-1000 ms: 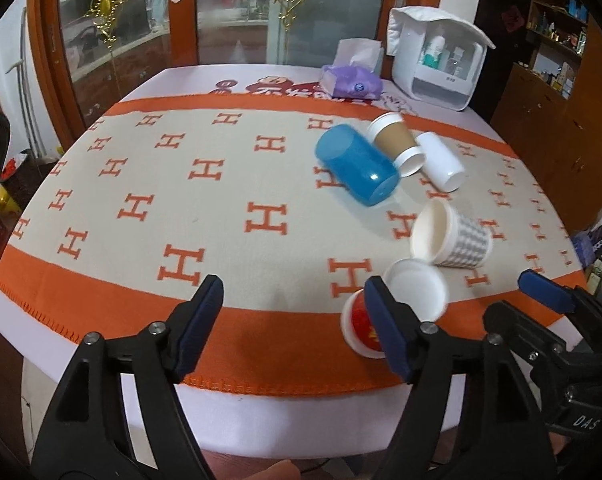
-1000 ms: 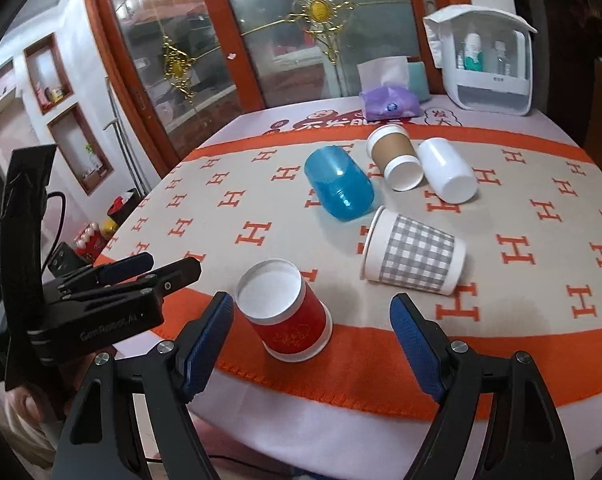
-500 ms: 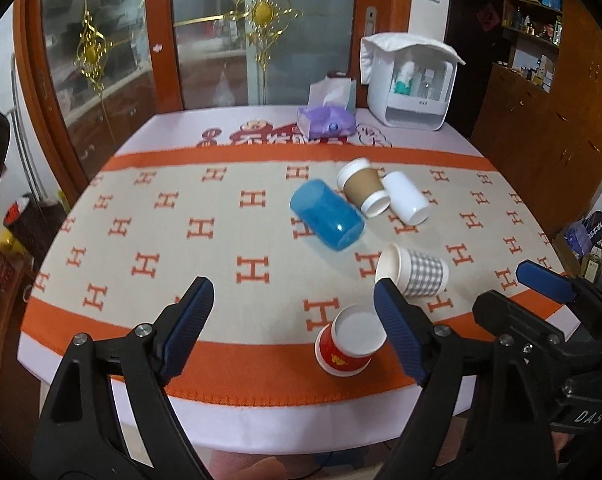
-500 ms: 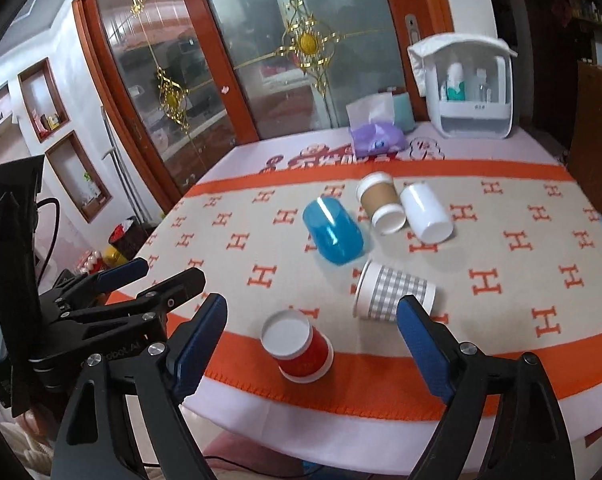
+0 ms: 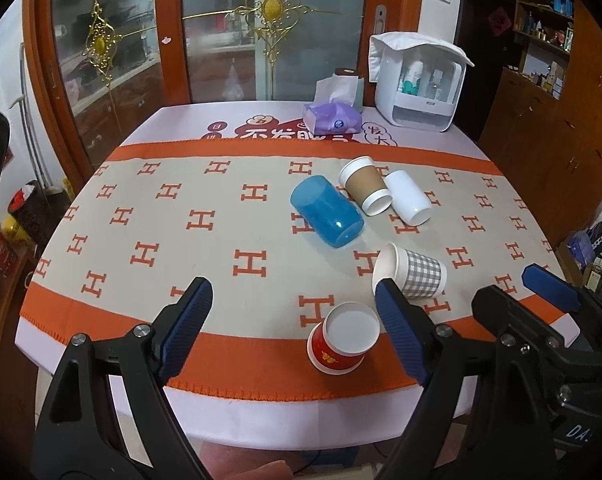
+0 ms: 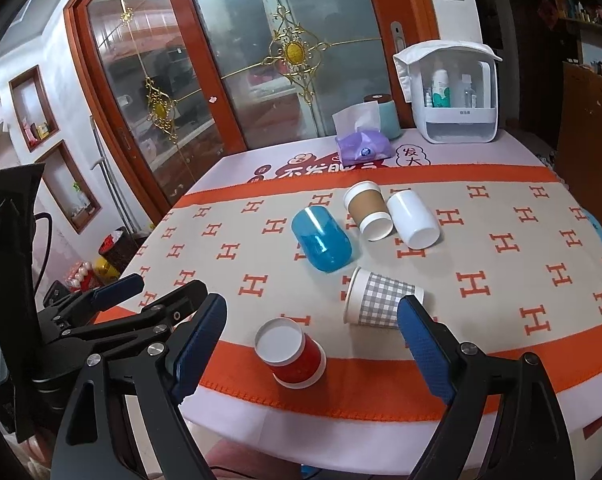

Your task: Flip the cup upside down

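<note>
Both claws hang off the near table edge, nothing grasped: left gripper wide open and empty, right gripper likewise. I judge this as the approach step, before any grasp. Five cups lie on the patterned cloth. The red cup is nearest, tipped with its white opening toward me, on the orange border. The checked cup lies on its side just behind it; the blue cup, brown cup and white cup lie clustered beyond. Which cup is meant, I cannot tell; the red one is my guess, being closest. The next move calls for closing across its wall, lifting, then rotating rim-down. The left claw's right finger overlaps the checked cup's rim in the left view. The table's near underside is cut off.
</note>
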The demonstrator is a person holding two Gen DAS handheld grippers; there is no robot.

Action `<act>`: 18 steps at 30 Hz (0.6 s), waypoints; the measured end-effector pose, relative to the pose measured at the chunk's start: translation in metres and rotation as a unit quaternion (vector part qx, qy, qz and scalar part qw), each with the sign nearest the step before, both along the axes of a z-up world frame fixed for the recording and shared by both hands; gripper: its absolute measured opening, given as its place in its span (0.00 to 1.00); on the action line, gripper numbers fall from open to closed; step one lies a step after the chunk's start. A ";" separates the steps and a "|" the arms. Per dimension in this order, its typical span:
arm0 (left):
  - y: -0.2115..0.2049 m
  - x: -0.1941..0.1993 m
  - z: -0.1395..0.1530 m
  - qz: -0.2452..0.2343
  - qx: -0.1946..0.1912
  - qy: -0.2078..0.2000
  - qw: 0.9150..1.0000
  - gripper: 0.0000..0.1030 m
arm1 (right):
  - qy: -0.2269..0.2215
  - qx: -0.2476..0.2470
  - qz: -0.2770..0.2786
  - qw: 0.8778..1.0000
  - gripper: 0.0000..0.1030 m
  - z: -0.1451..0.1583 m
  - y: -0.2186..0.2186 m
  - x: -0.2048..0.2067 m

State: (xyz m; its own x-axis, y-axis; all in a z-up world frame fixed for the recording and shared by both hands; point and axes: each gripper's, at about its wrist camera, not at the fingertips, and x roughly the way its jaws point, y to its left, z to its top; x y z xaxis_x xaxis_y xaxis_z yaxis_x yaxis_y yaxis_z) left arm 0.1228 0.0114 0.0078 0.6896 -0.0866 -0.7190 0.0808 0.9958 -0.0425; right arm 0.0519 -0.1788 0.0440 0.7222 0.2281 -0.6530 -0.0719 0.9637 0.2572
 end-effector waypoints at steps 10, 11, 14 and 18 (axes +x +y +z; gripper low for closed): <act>-0.002 0.001 -0.007 0.004 0.004 0.003 1.000 0.79 | 0.004 0.000 -0.004 1.000 0.86 -0.009 -0.002 0.004; -0.002 0.001 -0.007 0.004 0.004 0.004 1.000 0.79 | 0.004 0.000 -0.004 1.000 0.86 -0.010 -0.002 0.004; -0.003 0.002 -0.009 0.004 0.005 0.007 1.000 0.79 | 0.005 0.000 -0.005 1.000 0.86 -0.012 -0.004 0.005; -0.003 0.002 -0.010 0.006 0.007 0.009 1.000 0.79 | 0.006 0.000 -0.006 1.000 0.86 -0.013 -0.006 0.005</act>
